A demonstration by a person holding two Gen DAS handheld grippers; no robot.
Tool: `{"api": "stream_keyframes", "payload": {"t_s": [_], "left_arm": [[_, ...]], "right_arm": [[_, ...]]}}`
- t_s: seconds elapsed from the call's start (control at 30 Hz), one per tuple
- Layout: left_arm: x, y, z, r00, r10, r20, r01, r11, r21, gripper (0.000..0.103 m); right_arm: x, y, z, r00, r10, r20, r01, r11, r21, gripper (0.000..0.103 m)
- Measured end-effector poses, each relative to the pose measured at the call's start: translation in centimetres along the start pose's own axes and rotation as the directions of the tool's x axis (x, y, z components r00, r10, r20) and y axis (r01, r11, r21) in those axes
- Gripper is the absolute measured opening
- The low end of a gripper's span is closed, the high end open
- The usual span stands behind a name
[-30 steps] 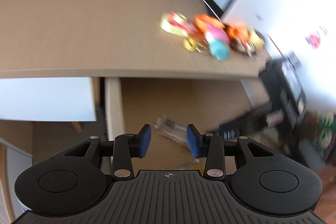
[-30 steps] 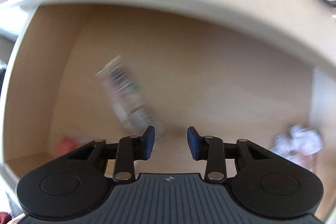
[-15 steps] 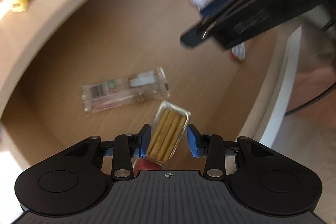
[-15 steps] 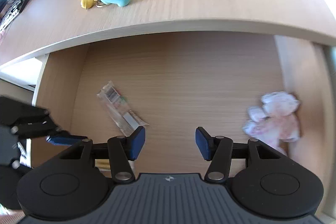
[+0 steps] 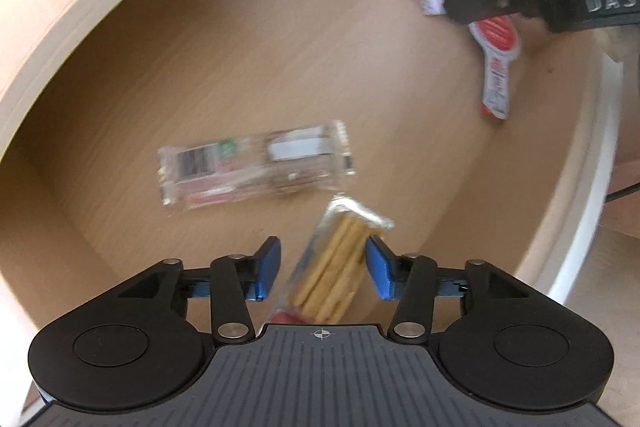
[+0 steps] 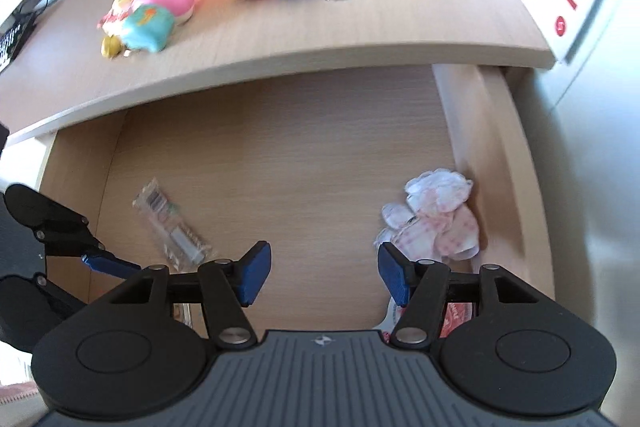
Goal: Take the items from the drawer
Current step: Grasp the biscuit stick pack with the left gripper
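The pack of biscuit sticks (image 5: pixel 334 267) lies in the open drawer (image 5: pixel 240 59) with its long axis running from the near end up and slightly right, its crimped foil end pointing toward the clear-wrapped bar (image 5: pixel 256 167) just beyond it. It sits between the blue pads of the left tool (image 5: pixel 323 267), whose jaws are opening; the right pad is at the pack's edge, the left pad stands clear of it, so nothing is gripped. The right tool (image 6: pixel 323 275) hovers over the drawer, jaws opening with only bare drawer floor between them, near a crumpled pink-and-white wrapper (image 6: pixel 434 219). The pack is clear film over tan sticks laid side by side, with a red patch at the near end.
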State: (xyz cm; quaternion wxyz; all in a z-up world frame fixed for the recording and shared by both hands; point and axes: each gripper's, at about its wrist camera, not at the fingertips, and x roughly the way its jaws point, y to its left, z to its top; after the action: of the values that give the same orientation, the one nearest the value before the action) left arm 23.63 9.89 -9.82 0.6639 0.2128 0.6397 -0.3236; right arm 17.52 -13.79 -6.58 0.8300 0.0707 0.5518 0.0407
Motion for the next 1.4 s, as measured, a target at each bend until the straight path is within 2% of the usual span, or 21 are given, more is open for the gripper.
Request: {"api": "stream_keyframes", "payload": {"t_s": [0.17,0.23,0.27,0.3,0.4,0.47,0.57,0.67,0.73,0.8,0.83,0.9,0.97,1.03,1.1,1.2,1.33,1.4], "left_arm": [[-0.8,0.7,-0.2,0.994,0.081,0.071,-0.078,0.996,-0.036,0.055],[-1.1,1.2,-0.2,0.987,0.123,0.106,-0.115,0.991,-0.073,0.055],[-1.4,1.4,-0.1,0.983,0.135,0.123,-0.125,0.988,-0.085,0.049],[-1.7,1.5,-0.2,0.982,0.130,0.139,-0.119,0.990,-0.081,0.044],[-2.2,1.3,-0.6,0.993,-0.003,0.121,0.009,0.999,-0.051,0.044],[-2.2,0.5,-0.9,0.994,-0.041,0.101,0.042,0.999,-0.003,0.044],[-2.0,-0.5,-0.7,0.995,-0.024,0.097,0.020,0.999,0.037,0.049],[-1.3,-0.5,-0.1,0.996,0.010,0.085,-0.009,1.000,-0.010,0.048],[-0.6,-0.4,-0.9,0.997,0.050,0.063,-0.049,0.999,-0.017,0.051],[-0.1,-0.3,-1.5,0.997,0.059,0.045,-0.057,0.998,-0.034,0.048],[0.1,-0.2,-1.8,0.998,0.056,0.038,-0.054,0.997,-0.049,0.048],[-0.2,0.1,-2.5,0.996,0.053,0.067,-0.048,0.996,-0.080,0.038],[-0.7,0.8,-3.0,0.994,0.070,0.081,-0.057,0.987,-0.150,0.036],[-1.4,1.7,-3.6,0.989,0.111,0.098,-0.084,0.966,-0.246,0.036],[-1.9,2.3,-4.4,0.983,0.140,0.119,-0.097,0.946,-0.310,0.036],[-2.5,2.7,-5.0,0.978,0.138,0.154,-0.074,0.928,-0.365,0.036],[-2.4,2.7,-5.4,0.976,0.135,0.172,-0.051,0.905,-0.423,0.036],[-2.4,2.7,-5.6,0.977,0.125,0.172,-0.037,0.898,-0.439,0.036]], "right_arm": [[-0.1,-0.9,0.5,0.996,-0.002,0.087,-0.003,0.998,0.057,0.063],[0.1,-0.9,0.8,0.996,0.007,0.086,-0.011,0.999,0.049,0.063],[-0.2,-0.8,1.1,0.997,0.013,0.080,-0.015,1.000,0.027,0.063],[-0.3,-0.6,1.2,0.997,0.013,0.082,-0.014,1.000,0.006,0.063],[-0.2,-0.2,1.3,0.996,0.029,0.084,-0.026,0.999,-0.040,0.063],[-1.1,-0.8,1.8,0.996,0.045,0.077,-0.040,0.997,-0.058,0.063],[-1.1,-1.1,2.0,0.997,0.050,0.064,-0.047,0.997,-0.057,0.063],[-0.6,-0.8,1.9,0.997,0.056,0.053,-0.053,0.997,-0.053,0.063],[-1.4,-0.3,1.6,0.996,0.056,0.068,-0.051,0.996,-0.078,0.064],[-1.3,1.2,0.9,0.993,0.035,0.112,-0.019,0.990,-0.143,0.064],[-1.4,2.0,0.6,0.989,0.014,0.148,0.014,0.982,-0.189,0.066],[-1.4,3.7,0.0,0.977,-0.032,0.211,0.094,0.951,-0.294,0.070],[-1.1,5.0,-0.5,0.972,-0.048,0.228,0.137,0.911,-0.390,0.070],[-0.4,6.1,-0.7,0.983,-0.002,0.184,0.089,0.880,-0.466,0.070],[0.4,7.3,-0.4,0.991,0.083,0.103,-0.017,0.851,-0.525,0.069],[2.1,9.3,0.5,0.988,0.155,0.007,-0.123,0.812,-0.570,0.060],[5.1,11.7,1.6,0.987,0.152,-0.056,-0.152,0.748,-0.646,0.050],[6.3,12.1,2.2,0.985,0.156,-0.079,-0.169,0.734,-0.658,0.044]]}}
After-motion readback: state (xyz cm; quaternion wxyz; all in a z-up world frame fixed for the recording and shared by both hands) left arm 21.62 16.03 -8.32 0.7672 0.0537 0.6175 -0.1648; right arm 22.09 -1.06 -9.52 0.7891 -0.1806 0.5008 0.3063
